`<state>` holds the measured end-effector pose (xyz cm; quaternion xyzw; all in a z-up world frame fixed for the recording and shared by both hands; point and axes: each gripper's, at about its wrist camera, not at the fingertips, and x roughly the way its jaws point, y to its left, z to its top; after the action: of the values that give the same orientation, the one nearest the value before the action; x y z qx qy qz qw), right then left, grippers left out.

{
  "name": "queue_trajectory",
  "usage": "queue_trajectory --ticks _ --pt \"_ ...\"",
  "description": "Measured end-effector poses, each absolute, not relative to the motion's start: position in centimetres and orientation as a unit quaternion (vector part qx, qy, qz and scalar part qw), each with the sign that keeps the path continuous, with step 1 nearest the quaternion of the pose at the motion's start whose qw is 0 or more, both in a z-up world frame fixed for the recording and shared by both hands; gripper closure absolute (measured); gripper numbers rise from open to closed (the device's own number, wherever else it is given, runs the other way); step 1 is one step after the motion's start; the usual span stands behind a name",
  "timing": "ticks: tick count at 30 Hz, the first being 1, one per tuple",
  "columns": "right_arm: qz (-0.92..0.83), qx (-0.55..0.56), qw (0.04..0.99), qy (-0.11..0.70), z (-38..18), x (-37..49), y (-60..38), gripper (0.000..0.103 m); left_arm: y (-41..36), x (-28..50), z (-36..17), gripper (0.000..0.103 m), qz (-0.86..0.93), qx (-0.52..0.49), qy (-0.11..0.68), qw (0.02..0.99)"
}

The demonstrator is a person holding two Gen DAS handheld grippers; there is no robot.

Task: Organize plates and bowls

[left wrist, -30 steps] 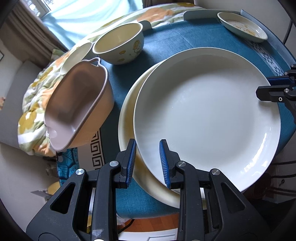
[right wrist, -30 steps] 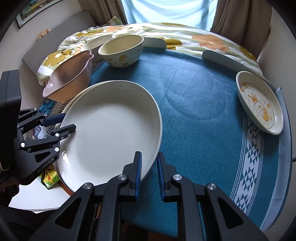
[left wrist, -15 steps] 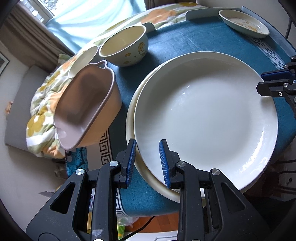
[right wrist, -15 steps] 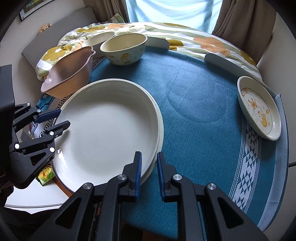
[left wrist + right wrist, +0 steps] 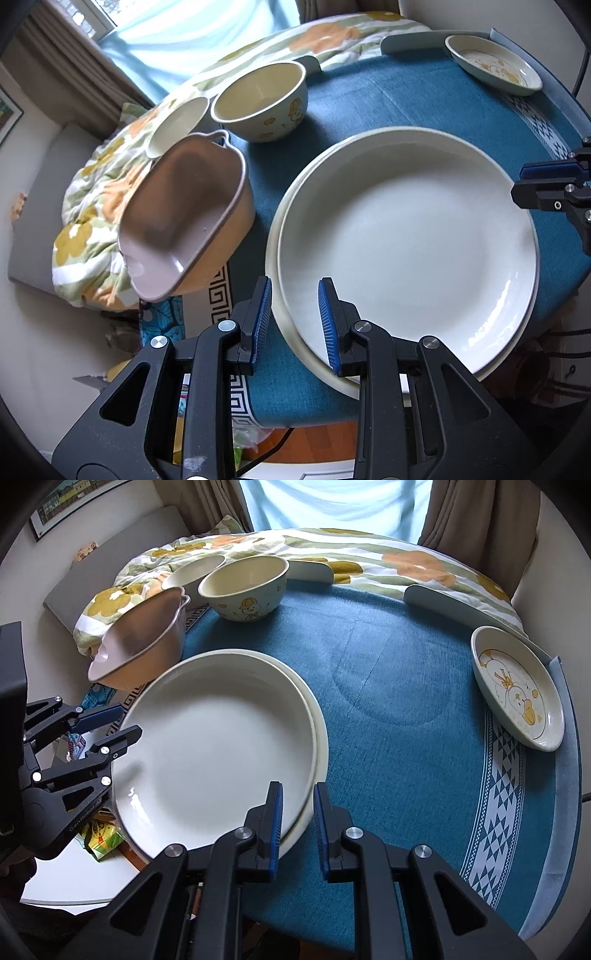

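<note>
**Stacking step: top plate onto lower plate**

The top plate (image 5: 406, 236) lay over the lower plate (image 5: 322, 738) at the near left of the table (image 5: 406, 701), almost concentric with it; only a thin crescent of the lower rim showed. Whether the top plate was fully seated could not be told.

The left tool (image 5: 295, 284) was narrowly closed on the top plate's near-left rim. The right tool (image 5: 297, 786) was narrowly closed on the opposite rim. Both pointed steeply down.

Judged step: placing one plate on the other, near completion. The next move calls for settling the plate flat, opening both tools together, and lifting clear without dragging the stack.

Three bowls (image 5: 245, 585) stood behind the stack. A duck plate (image 5: 517, 690) lay well apart at the far right edge, not yet stacked.
</note>
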<state>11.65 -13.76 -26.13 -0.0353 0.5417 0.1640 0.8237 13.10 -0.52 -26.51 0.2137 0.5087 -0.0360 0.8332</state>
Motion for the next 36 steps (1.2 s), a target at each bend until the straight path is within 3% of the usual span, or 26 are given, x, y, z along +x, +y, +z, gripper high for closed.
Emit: queue_trajectory --ticks 2,4,6,7,9,11,15,18,25,30,34,36 --pt "0.164 -0.029 0.828 0.536 -25.3 11.6 -14.0 0.088 -0.3 13.3 -25.2 0.079 -0.051 0.189 0.509 0.838" --pt "0.158 -0.033 0.839 0.521 -24.1 11.1 -14.3 0.077 0.1 13.5 -23.8 0.079 -0.065 0.158 0.508 0.844" --pt "0.153 -0.028 0.851 0.502 -22.8 10.6 -14.8 0.026 0.3 13.6 -22.3 0.074 -0.077 0.137 0.501 0.851" --pt "0.152 -0.018 0.856 0.493 -22.3 10.3 -15.2 0.018 0.3 13.5 -21.6 0.069 -0.083 0.130 0.496 0.855" --pt "0.150 0.006 0.868 0.473 -21.1 9.7 -16.2 0.014 0.4 13.4 -20.4 0.012 -0.085 0.121 0.481 0.864" --pt "0.139 0.019 0.879 0.456 -20.3 9.3 -17.1 0.014 0.4 13.1 -18.8 0.001 -0.083 0.115 0.451 0.881" --pt "0.116 0.037 0.894 0.430 -18.7 8.4 -18.9 0.012 -0.5 13.3 -16.2 0.001 -0.101 0.125 0.424 0.891" --pt "0.094 0.073 0.902 0.414 -17.2 7.5 -21.1 0.001 -2.2 14.5 -14.1 0.001 -0.145 0.123 0.407 0.893" --pt "0.010 0.132 0.908 0.398 -13.9 7.0 -27.3 0.001 -9.4 19.7 -11.1 0.001 -0.269 0.125 0.387 0.873" --pt "-0.060 0.173 0.899 0.398 -14.1 8.3 -32.1 0.001 -14.9 25.2 -13.0 0.001 -0.341 0.099 0.440 0.825" --pt "-0.076 0.223 0.870 0.434 -17.8 11.1 -36.1 0.001 -18.8 29.9 -16.3 0.001 -0.360 0.092 0.478 0.796" --pt "-0.068 0.267 0.856 0.437 -19.7 12.2 -38.0 0.001 -20.5 32.1 -18.3 0.006 -0.363 0.090 0.500 0.782"
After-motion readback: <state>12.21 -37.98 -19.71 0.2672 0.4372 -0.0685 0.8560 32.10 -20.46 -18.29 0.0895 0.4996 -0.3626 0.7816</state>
